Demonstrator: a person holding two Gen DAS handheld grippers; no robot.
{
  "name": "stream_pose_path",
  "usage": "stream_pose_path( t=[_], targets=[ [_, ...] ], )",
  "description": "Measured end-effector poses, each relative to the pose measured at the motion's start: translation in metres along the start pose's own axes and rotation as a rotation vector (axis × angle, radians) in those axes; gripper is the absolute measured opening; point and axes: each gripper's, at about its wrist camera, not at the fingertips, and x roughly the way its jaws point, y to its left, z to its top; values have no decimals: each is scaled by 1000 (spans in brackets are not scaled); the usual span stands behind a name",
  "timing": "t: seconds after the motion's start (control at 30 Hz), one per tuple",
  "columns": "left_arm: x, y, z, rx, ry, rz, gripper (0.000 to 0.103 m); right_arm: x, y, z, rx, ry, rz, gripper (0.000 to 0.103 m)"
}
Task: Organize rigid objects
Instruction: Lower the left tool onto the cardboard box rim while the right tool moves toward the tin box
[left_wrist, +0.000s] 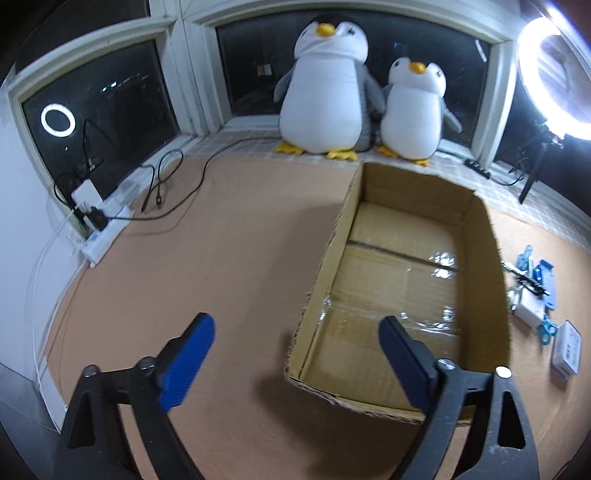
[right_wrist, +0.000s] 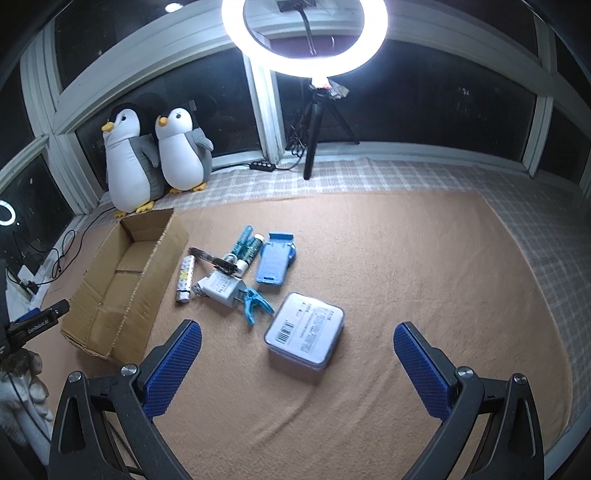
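Right hand-held gripper (right_wrist: 297, 365) spread wide and holding nothing, the clear plastic case (right_wrist: 304, 330) sitting just ahead between its fingers.

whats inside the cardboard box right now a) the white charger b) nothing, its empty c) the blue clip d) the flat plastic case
b: the cardboard box shows only its bare taped floor, while the blue clip, white charger and flat plastic case all lie on the brown mat beside it.
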Motion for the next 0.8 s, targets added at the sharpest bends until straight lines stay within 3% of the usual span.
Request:
stream_pose_path(
  t=[0.07, 0.37, 0.47, 0.67, 0.8],
  targets=[
    [10, 2, 0, -3, 12, 3, 89, 3, -7, -1, 8, 10, -8, 103],
    [47, 3, -1, 4, 68, 23, 66, 22, -44, -1, 50, 78, -23, 103],
    [54, 1, -3, 15, 79, 27, 58, 36, -51, -1, 85, 140, 14, 103],
    [62, 2, -4, 13, 96, 15, 44, 60, -50, 1, 182, 222, 57, 103],
    [63, -1, -5, 22, 96, 3, 37, 82, -42, 6, 198, 277, 24, 103]
  ],
)
